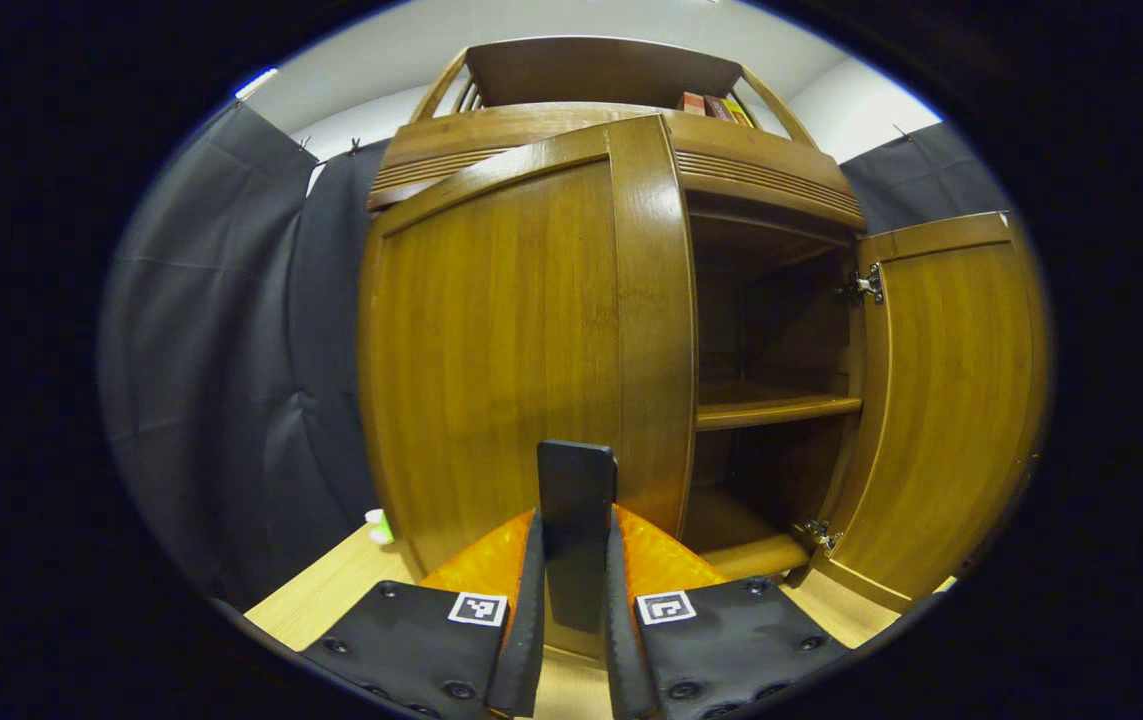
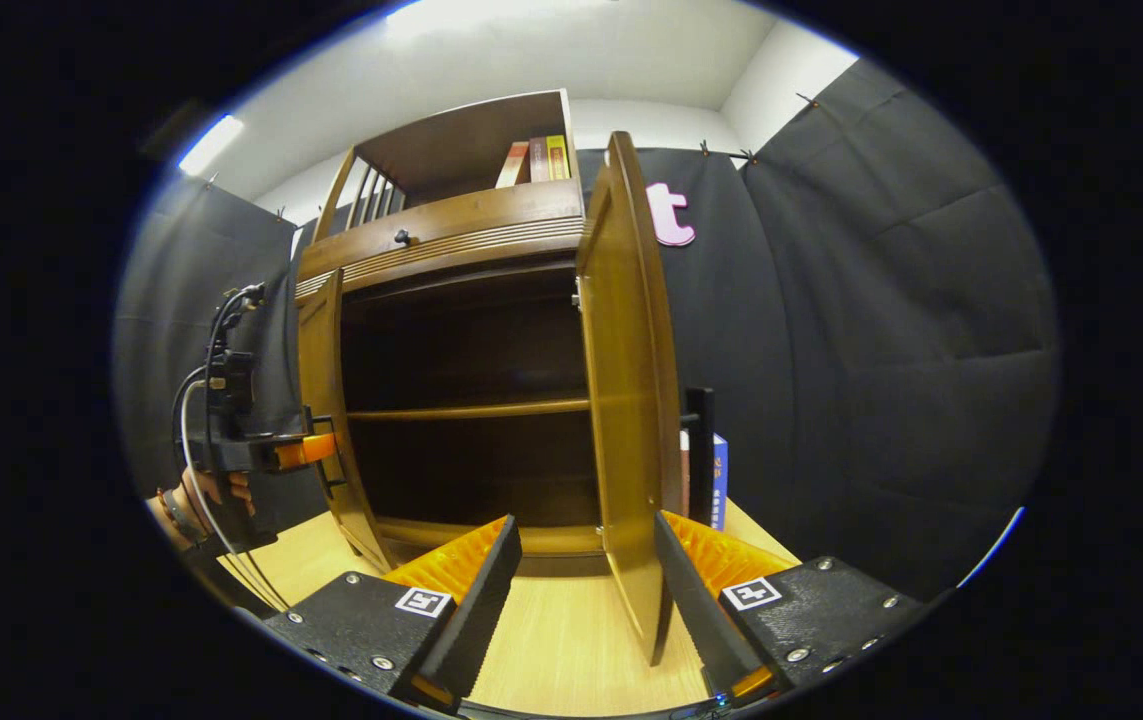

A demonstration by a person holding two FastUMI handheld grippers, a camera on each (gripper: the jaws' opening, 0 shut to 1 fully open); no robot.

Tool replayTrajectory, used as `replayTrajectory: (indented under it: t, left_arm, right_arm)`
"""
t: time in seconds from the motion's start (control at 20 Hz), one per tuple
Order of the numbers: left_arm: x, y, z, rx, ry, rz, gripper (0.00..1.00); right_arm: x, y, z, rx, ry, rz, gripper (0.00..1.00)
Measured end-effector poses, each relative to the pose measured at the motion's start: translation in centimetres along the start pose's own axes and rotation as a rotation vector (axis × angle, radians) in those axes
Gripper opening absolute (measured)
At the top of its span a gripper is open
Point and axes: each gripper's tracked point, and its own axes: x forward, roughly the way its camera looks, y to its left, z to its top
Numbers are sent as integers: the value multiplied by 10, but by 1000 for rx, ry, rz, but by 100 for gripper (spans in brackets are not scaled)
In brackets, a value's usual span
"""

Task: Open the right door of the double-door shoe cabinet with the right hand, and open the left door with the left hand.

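Gripping: your left claw (image 1: 576, 590) pinches the dark handle (image 1: 577, 495) of the left door (image 1: 501, 350), which stands partly swung out.
Right claw (image 2: 586, 570): fingers spread wide, straddling the edge of the right door (image 2: 631, 400), not squeezing it.
Right door: swung fully open.
Cabinet (image 2: 461, 400): on the wooden floor (image 2: 561, 640), shelf (image 2: 471, 410) visible inside, books (image 2: 536, 160) on top.

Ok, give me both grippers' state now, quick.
Left gripper: closed on the left door's handle.
Right gripper: open, fingers either side of the right door.
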Motion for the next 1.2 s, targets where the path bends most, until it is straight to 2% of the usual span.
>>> replayTrajectory:
  t: [0.2,0.25,0.35,0.4,0.45,0.5,0.55,0.6,0.65,0.85,0.9,0.95,1.0,1.05,1.2]
  left_arm:
    - [-33,33,0,-1,-9,55,33]
    - [-41,40,-1,-1,-9,73,33]
    - [-54,57,-2,-7,-8,108,27]
    - [-60,66,0,-13,-14,120,27]
    - [-64,72,0,-13,-15,117,27]
    - [-68,78,1,-14,-16,117,24]
    - [-70,82,-1,-12,-15,102,22]
    - [-74,86,-1,-6,-11,82,22]
    - [-78,92,0,-8,-10,77,22]
    - [-93,125,12,-25,-51,83,22]
    - [-98,138,15,-12,-58,107,22]
    - [-94,143,14,-14,-56,97,23]
    - [-94,151,14,-12,-54,99,11]
    - [-93,156,13,-9,-51,87,13]
    - [-94,169,15,11,-68,67,11]
  right_arm:
    - [7,23,4,-35,-4,29,83]
    - [9,30,4,-35,-7,39,72]
    - [11,43,3,-35,-9,54,72]
    - [12,51,2,-37,-12,61,83]
    - [13,57,3,-39,-16,64,83]
    - [14,63,2,-41,-17,68,72]
    - [16,68,1,-42,-16,74,95]
    - [17,74,0,-43,-15,79,95]
    - [20,80,0,-45,-14,85,83]
    - [26,105,3,-52,-35,98,83]
    - [27,111,5,-52,-42,100,83]
    - [27,117,5,-51,-46,102,89]
    - [28,123,5,-52,-48,106,83]
    - [29,128,4,-56,-45,108,83]
    - [26,134,4,-75,-45,106,83]
